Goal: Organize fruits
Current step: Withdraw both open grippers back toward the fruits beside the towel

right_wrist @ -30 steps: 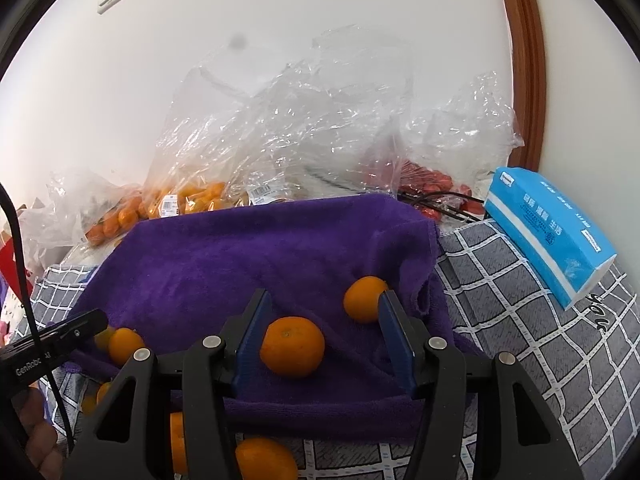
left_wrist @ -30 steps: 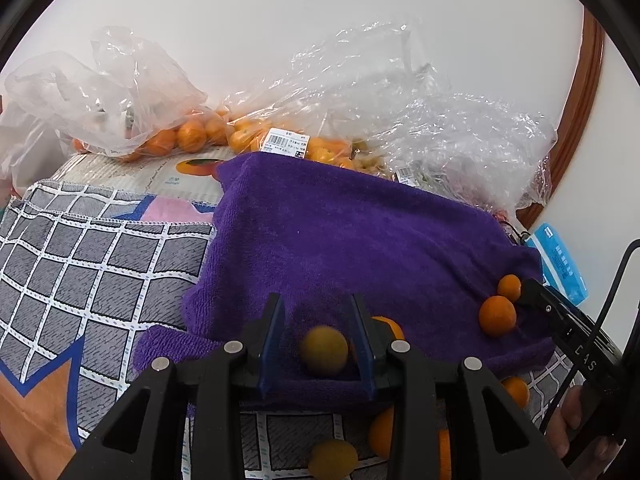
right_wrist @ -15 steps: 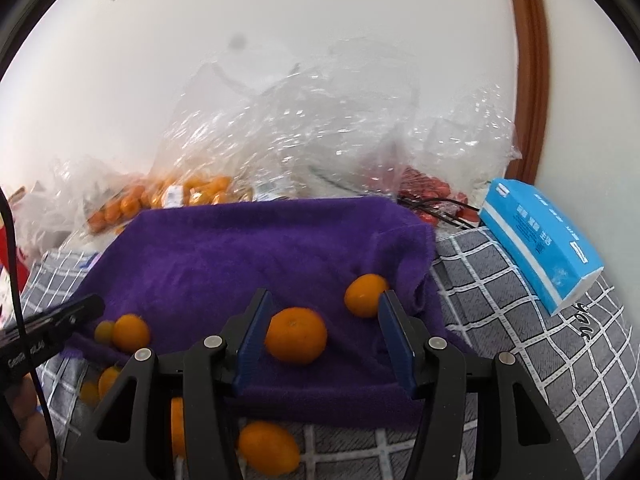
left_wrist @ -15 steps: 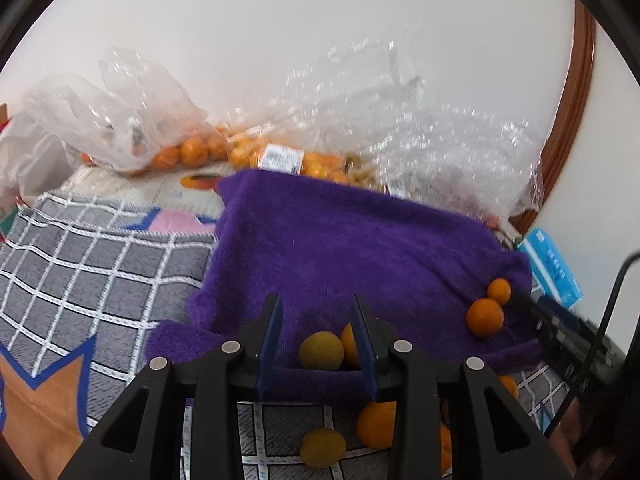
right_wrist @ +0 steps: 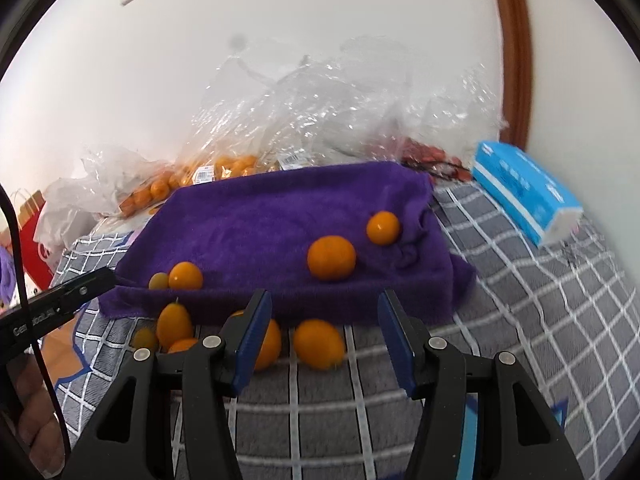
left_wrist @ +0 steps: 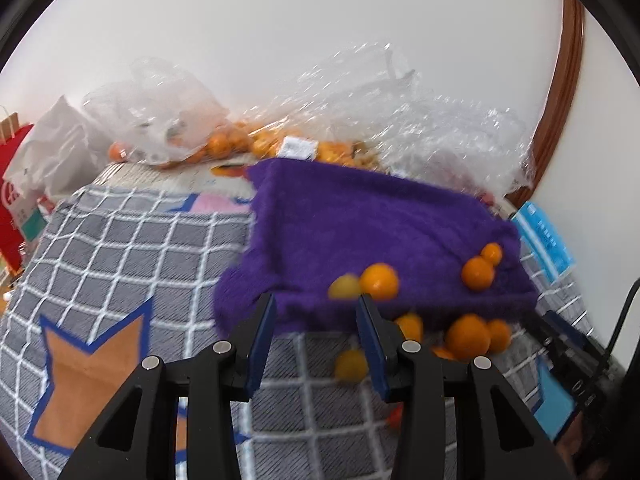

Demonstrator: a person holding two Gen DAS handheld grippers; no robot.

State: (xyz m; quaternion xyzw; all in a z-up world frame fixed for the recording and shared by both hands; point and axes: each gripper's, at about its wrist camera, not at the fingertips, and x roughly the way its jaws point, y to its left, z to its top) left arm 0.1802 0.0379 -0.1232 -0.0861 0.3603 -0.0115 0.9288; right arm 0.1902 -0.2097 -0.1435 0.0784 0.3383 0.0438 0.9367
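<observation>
A purple towel [left_wrist: 360,224] lies on the grey checked cloth [left_wrist: 132,248]. On its near edge a small yellowish fruit [left_wrist: 345,286] touches an orange [left_wrist: 379,281]. Two more oranges [left_wrist: 478,273] sit at its right end. My left gripper [left_wrist: 316,320] hangs just short of the towel; its jaws are opening with nothing between them. In the right wrist view a big orange [right_wrist: 331,258] and a smaller one [right_wrist: 383,227] rest on the towel [right_wrist: 280,216]. My right gripper [right_wrist: 325,312] stands open and empty before them.
Loose oranges [right_wrist: 319,344] and small fruits [right_wrist: 173,324] lie on the cloth below the towel's front edge. Clear plastic bags of oranges [left_wrist: 224,144] are heaped along the wall. A blue tissue pack [right_wrist: 524,196] lies at the right and a red paper bag [left_wrist: 12,184] at the left.
Both grippers have drawn back from the towel. The left jaws widened and let go of the yellowish fruit, which stays on the towel. The big orange now lies beyond the right fingertips.
</observation>
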